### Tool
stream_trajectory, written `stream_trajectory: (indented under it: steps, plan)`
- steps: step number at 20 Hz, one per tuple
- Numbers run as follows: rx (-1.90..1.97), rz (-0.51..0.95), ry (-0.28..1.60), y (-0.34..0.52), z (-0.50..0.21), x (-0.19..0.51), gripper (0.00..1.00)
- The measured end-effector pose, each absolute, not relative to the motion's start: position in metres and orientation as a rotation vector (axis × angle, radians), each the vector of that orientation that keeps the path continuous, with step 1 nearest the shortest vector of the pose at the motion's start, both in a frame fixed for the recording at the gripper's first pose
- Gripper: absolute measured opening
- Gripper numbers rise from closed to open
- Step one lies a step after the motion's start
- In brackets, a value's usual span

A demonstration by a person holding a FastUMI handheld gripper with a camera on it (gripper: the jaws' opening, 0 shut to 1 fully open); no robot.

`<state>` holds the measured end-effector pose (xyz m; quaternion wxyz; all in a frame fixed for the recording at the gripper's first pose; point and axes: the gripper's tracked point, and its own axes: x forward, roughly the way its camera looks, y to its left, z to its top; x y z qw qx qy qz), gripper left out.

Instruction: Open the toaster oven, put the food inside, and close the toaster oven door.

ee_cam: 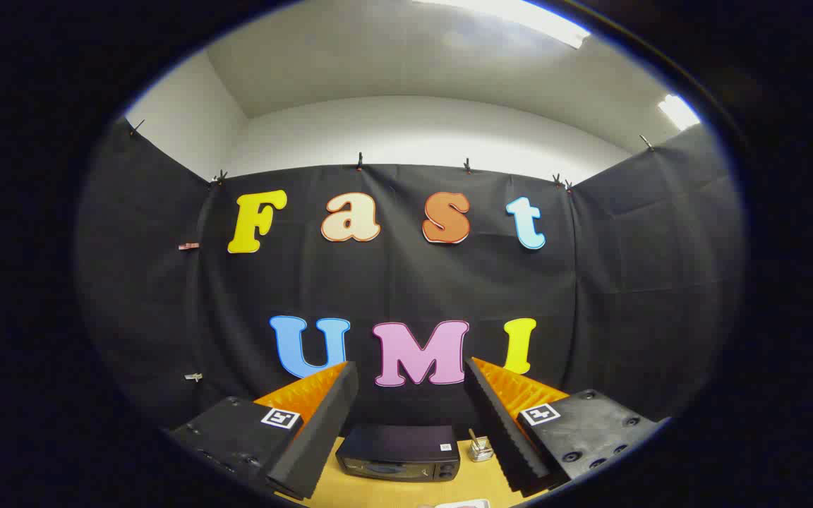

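Tool: one, held high above the table, fingers spread wide apart. It holds nothing and touches nothing; the gap between the fingers is free.

Left finger: one, angled inward toward its tip, carrying one square marker on its upper face.

Table: one, a light wooden surface seen far below between the two fingers.

Toaster oven: one, dark, standing on the table toward its far edge against the black cloth wall, seen between the fingers and well beyond them. Its door faces the tool and appears closed; two knobs sit at the right end of its front.

Small container: one, clear, just beside the oven's right side on the table, with a thin stick standing in it.

Flat pale item: one, at the table's near edge, too cut off to identify.

Right finger: one, angled inward, with one square marker.
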<state>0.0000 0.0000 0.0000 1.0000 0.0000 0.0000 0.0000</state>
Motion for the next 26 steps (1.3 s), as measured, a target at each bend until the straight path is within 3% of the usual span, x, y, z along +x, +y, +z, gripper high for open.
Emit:
stream_trajectory:
  steps: [26]
  plan:
    - [0.002, 0.02, 0.011, -0.001, -0.009, 0.021, 0.97]
